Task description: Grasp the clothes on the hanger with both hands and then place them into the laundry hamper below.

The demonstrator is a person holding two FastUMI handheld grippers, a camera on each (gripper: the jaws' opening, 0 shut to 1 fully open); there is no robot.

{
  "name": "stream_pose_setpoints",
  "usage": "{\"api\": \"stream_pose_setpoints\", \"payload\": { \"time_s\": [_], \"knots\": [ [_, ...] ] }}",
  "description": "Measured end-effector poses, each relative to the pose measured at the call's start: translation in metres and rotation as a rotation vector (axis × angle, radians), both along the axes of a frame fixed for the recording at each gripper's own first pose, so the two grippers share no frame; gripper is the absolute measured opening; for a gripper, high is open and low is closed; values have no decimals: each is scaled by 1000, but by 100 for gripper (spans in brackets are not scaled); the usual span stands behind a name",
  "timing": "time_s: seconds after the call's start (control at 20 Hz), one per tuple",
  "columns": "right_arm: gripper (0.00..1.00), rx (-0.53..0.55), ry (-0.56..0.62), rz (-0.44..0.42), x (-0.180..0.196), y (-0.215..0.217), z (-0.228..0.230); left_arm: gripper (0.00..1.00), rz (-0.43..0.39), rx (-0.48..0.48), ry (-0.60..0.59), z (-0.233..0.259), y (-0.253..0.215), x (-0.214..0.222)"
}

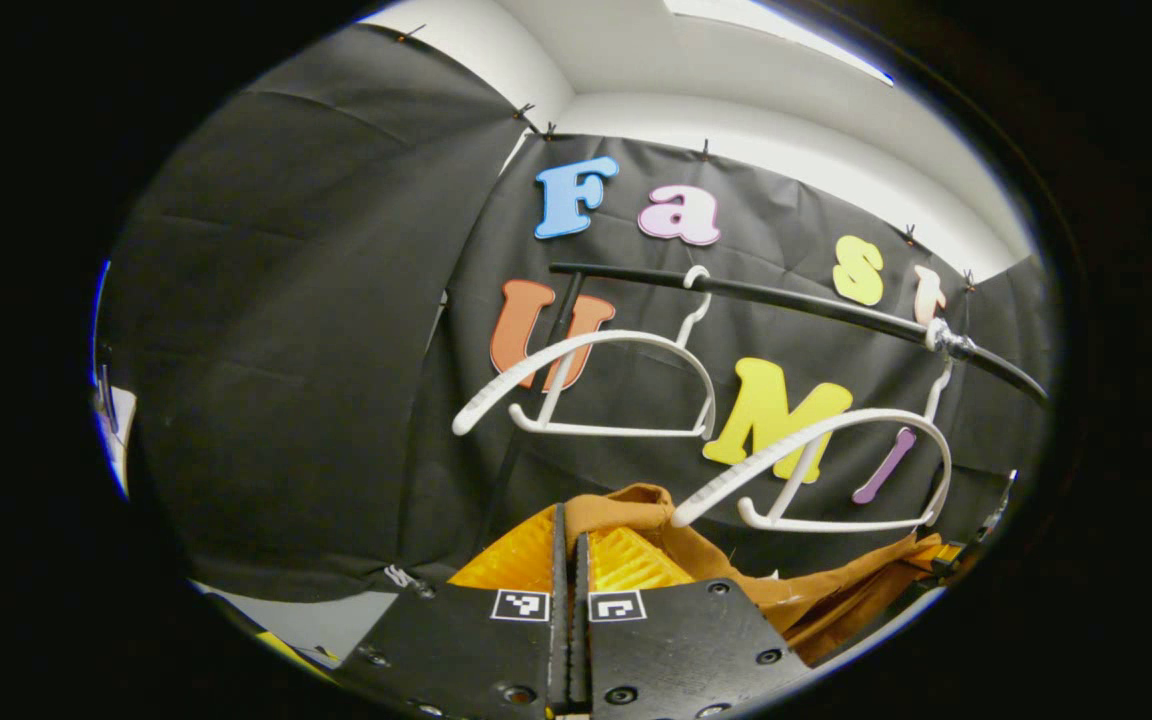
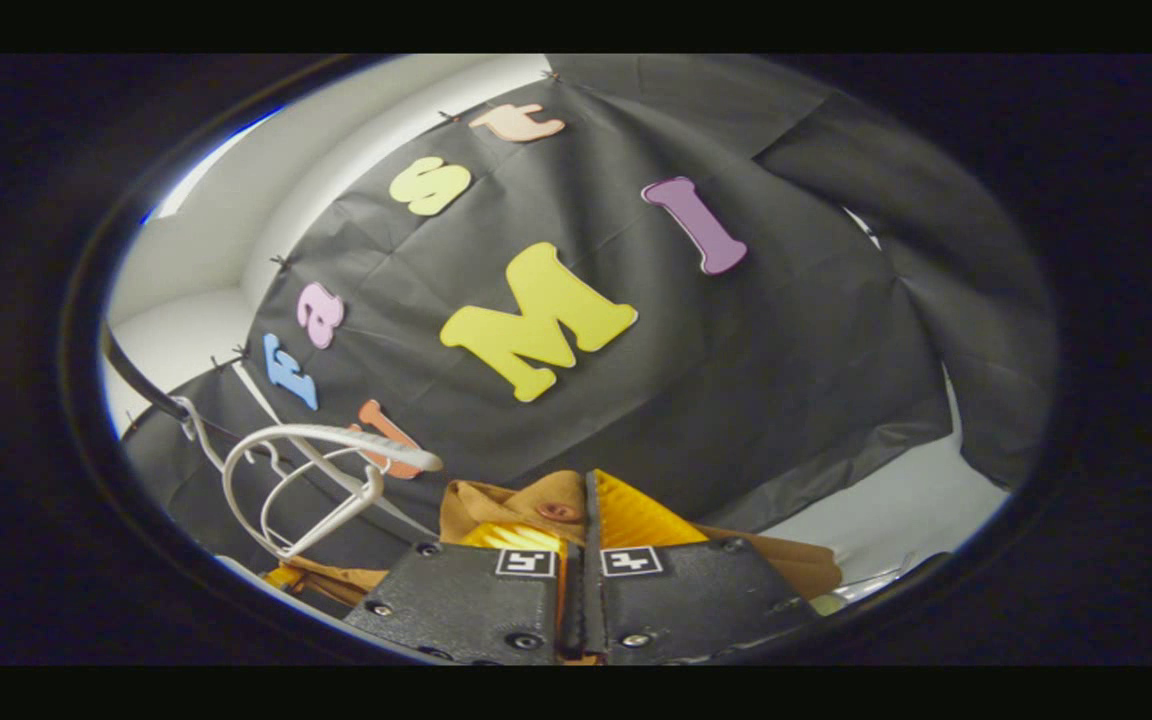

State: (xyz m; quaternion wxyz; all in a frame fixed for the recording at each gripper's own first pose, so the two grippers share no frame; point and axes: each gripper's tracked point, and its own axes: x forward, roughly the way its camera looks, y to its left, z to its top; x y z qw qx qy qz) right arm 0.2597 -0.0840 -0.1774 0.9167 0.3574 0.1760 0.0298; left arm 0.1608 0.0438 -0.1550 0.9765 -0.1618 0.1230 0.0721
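In the left gripper view, the left gripper (image 1: 569, 560) is pinching a fold of the brown garment (image 1: 816, 590) between fingers drawn nearly together. The cloth is bunching up around the fingertips and trailing off to the lower right, beneath the hangers. Two bare white hangers, a left hanger (image 1: 596, 385) and a right hanger (image 1: 826, 470), are hanging tilted from the black rail (image 1: 796, 300), with open room under them. In the right gripper view, the right gripper (image 2: 576, 520) is clamping another part of the garment, its fingers narrowed on the cloth beside a button (image 2: 556, 511). The fabric is spreading to both sides of the fingers. The hangers are sitting off at the left edge, well apart from this gripper.
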Motion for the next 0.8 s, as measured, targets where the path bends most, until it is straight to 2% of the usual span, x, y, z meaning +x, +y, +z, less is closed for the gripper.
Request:
{"api": "stream_pose_setpoints", "payload": {
  "time_s": [0.4, 0.8],
  "knots": [
    [3, -40, 109, 88, -54, 36, -43, 0, -73, 31, 55, -20, -27, -30],
    [4, -166, 115, 221, -123, 84, -50, 0, -198, 104, 73, -16, -67, -66]
  ]
}}
